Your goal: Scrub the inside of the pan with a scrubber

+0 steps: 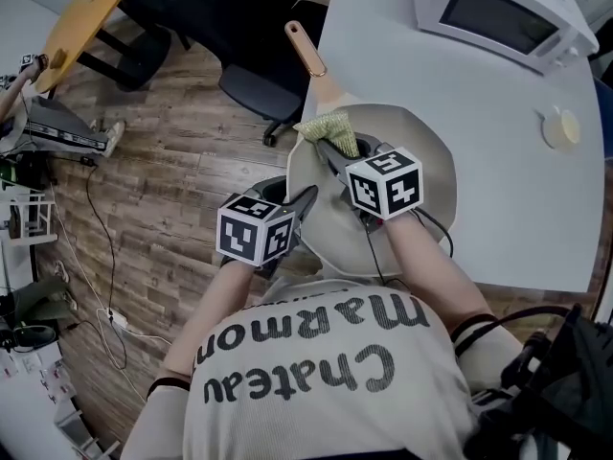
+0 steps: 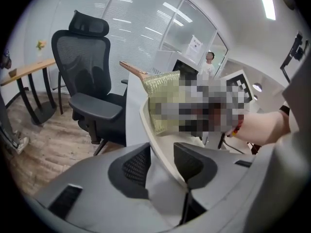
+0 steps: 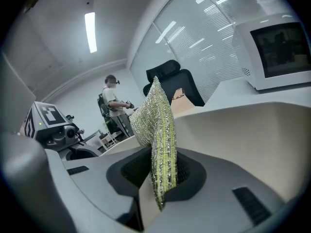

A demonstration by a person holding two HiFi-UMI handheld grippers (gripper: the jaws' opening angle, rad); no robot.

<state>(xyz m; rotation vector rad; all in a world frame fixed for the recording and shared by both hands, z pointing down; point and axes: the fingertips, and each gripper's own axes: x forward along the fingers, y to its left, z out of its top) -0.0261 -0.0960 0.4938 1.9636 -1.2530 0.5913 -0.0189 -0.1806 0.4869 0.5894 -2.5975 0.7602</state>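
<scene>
A cream pan (image 1: 426, 166) with a tan handle (image 1: 308, 54) is held tilted at the near edge of the white table. My left gripper (image 1: 305, 201) is shut on the pan's near-left rim. In the left gripper view the rim (image 2: 151, 130) runs between the two pads at my left gripper (image 2: 163, 165). My right gripper (image 1: 332, 151) reaches into the pan, shut on a yellow-green scrubber (image 1: 330, 127). In the right gripper view the scrubber (image 3: 156, 125) stands up out of my right gripper (image 3: 160, 171), with the pan wall (image 3: 243, 130) to its right. The scrubber (image 2: 163, 93) also shows against the pan's inside in the left gripper view.
A white microwave (image 1: 498, 12) stands at the back of the table (image 1: 508, 218), and a small round pale thing (image 1: 563, 127) lies at its right. A black office chair (image 1: 254, 84) is beside the pan handle over wooden floor with cables (image 1: 101, 257). A person (image 3: 114, 103) stands far behind.
</scene>
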